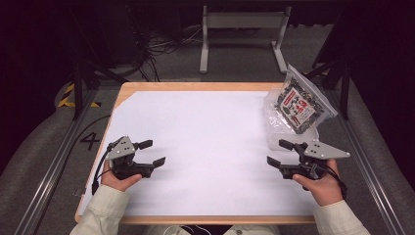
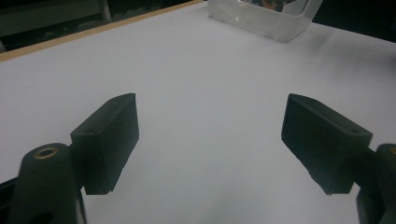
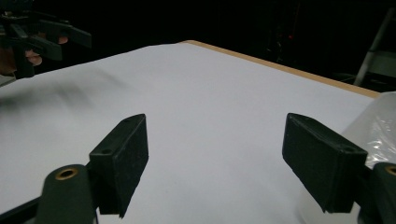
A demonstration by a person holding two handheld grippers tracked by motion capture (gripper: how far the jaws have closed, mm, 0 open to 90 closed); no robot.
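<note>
At far right, bag (image 1: 297, 104) upright.

A figure "4" was marked on the floor (image 1: 90, 141) left of the table. Print on the packet (image 1: 296, 105) inside the clear bag was illegible.

Both grippers, left (image 1: 150, 152) and right (image 1: 280, 152), are black with blocky, wedge-shaped jaws, a brass-ringed hole at each jaw's base, and a grey three-cornered plate dotted with holes on top. Black cables trail behind. Sleeves (image 1: 105, 211) are pale beige.
</note>
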